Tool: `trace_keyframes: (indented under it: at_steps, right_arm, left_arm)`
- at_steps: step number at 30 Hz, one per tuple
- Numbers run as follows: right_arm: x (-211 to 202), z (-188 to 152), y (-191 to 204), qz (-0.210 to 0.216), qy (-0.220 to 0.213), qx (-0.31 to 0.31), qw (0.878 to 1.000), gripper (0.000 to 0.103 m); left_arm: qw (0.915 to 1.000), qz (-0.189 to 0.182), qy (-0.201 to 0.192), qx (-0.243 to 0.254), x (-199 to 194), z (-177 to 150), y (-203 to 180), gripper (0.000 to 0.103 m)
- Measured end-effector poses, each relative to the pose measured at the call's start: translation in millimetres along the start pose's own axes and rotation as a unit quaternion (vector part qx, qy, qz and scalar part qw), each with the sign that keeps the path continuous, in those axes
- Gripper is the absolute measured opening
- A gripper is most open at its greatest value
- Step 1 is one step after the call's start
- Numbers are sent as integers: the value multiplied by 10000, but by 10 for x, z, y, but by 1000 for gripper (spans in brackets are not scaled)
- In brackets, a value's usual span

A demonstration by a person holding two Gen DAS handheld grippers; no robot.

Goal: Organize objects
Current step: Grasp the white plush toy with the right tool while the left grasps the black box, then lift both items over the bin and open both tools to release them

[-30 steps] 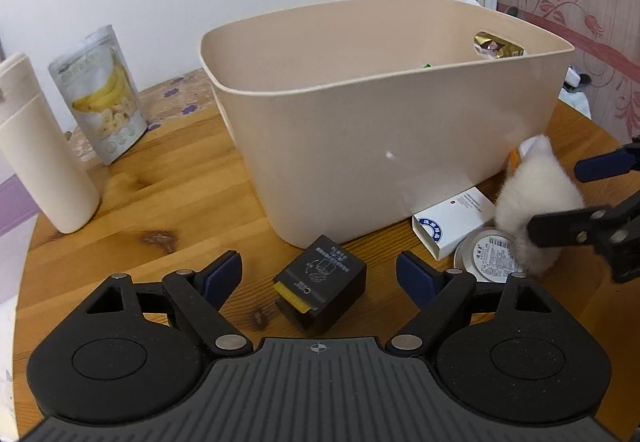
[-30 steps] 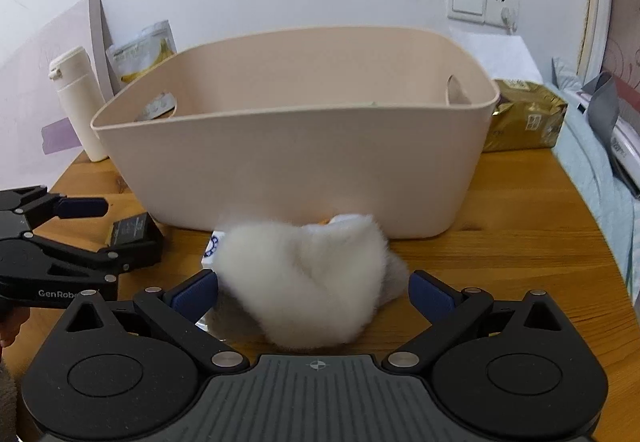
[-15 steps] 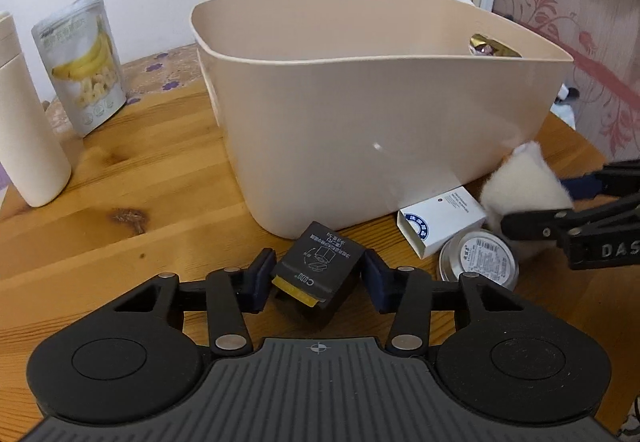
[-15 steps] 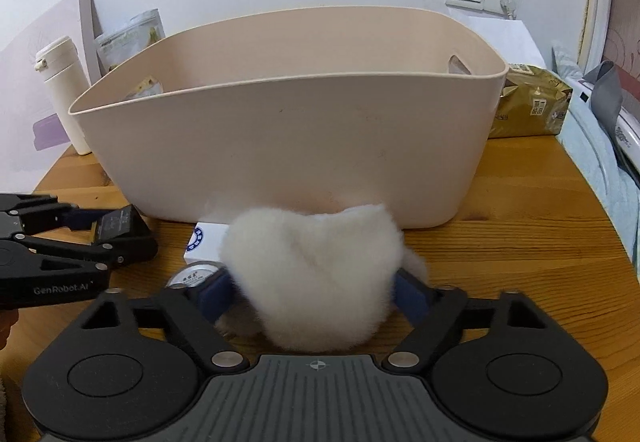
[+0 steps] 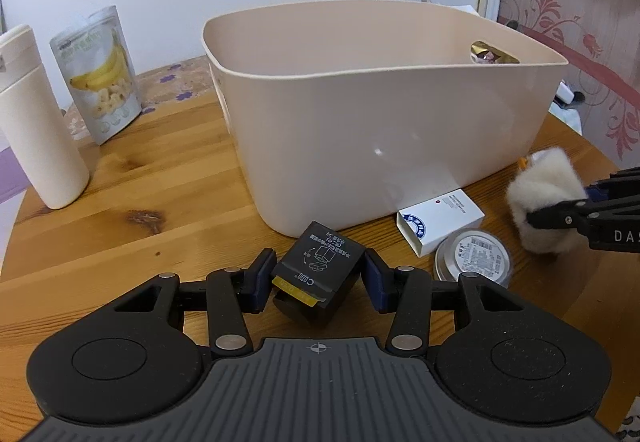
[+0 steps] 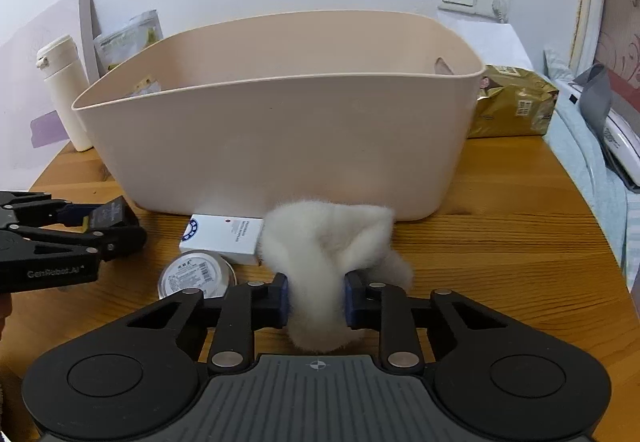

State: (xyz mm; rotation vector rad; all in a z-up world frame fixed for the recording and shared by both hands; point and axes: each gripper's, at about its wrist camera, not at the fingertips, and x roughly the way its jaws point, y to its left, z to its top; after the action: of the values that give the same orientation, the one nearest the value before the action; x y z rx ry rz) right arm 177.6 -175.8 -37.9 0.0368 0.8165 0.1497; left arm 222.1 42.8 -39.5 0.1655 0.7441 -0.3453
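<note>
Left wrist view. The left gripper (image 5: 318, 282) has just closed on a small black box (image 5: 318, 278), which sits tilted between the blue pads, by my reading raised off the wooden table (image 5: 120, 226) for the lift into the beige bin (image 5: 380, 130). The bin stands just behind the box; its floor is hidden, and only a gold wrapper shows through the far handle slot, lying outside. A white carton (image 5: 440, 220) and a round tin (image 5: 474, 260) lie before the bin, untouched. A banana snack pouch (image 5: 100, 74) and a cream bottle (image 5: 36, 122) stand well to the left.

Right wrist view. The right gripper (image 6: 316, 298) has just closed, and its jaws now pinch a white fluffy piece (image 6: 328, 242) narrowly at its lower part, a soft thing needing a tight squeeze. It lies just before the bin wall (image 6: 280, 146). A gold bag (image 6: 516, 106) rests beside the bin.
</note>
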Motion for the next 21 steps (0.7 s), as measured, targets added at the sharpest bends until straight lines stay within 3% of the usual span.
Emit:
trace_keyframes:
  at_steps: [8, 21]
  right_arm:
    - [-144, -78, -106, -48, 10, 52, 10000, 23]
    - [-523, -76, -123, -38, -346, 86, 9994, 23]
  left_arm:
    - [9999, 6, -125, -1, -160, -35, -48, 48]
    - [9983, 66, -569, 88, -571, 40, -99, 48]
